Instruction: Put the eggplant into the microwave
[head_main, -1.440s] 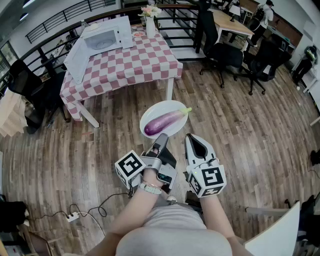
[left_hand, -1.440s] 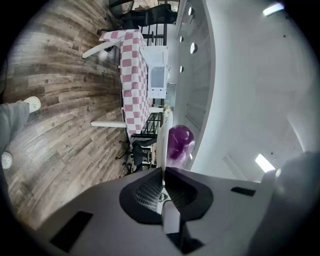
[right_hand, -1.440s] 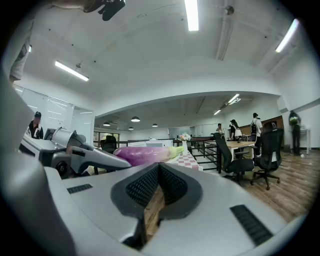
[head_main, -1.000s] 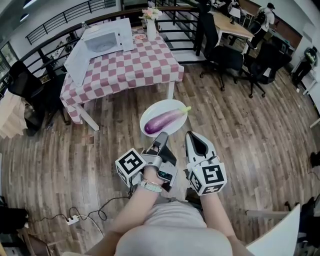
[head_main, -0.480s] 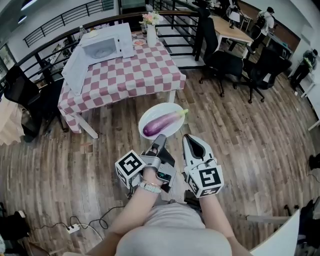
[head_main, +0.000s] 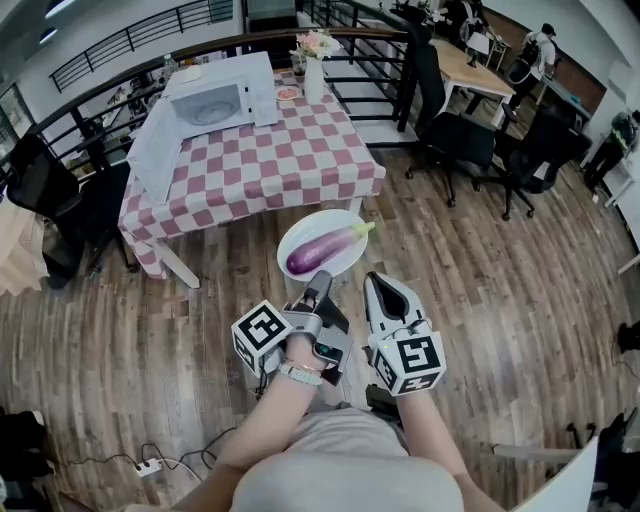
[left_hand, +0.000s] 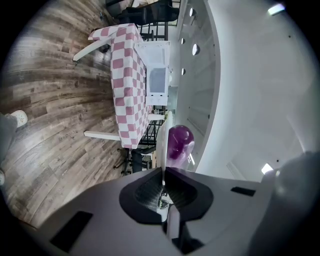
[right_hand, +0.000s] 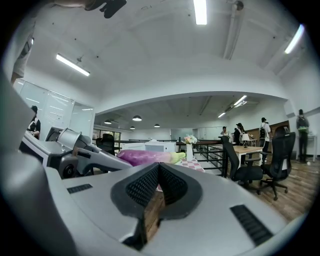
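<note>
Eggplant (head_main: 325, 250) on plate (head_main: 308, 227), rim pinched in left gripper (head_main: 322, 280), right gripper (head_main: 376, 282) pressed together, empty: now nearer the table's (head_main: 270, 160) seemingly open microwave (head_main: 220, 95).

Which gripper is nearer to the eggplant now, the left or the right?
Left. The left gripper clamps the rim of the plate right beside the eggplant, at its purple end; the right gripper is lower right of the plate, not holding it.

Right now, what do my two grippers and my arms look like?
The left gripper and right gripper are pale grey wedges with black ribbed pads, each bearing a white cube with black square markers. A pale wristband circles the left wrist; the top is grey.
</note>
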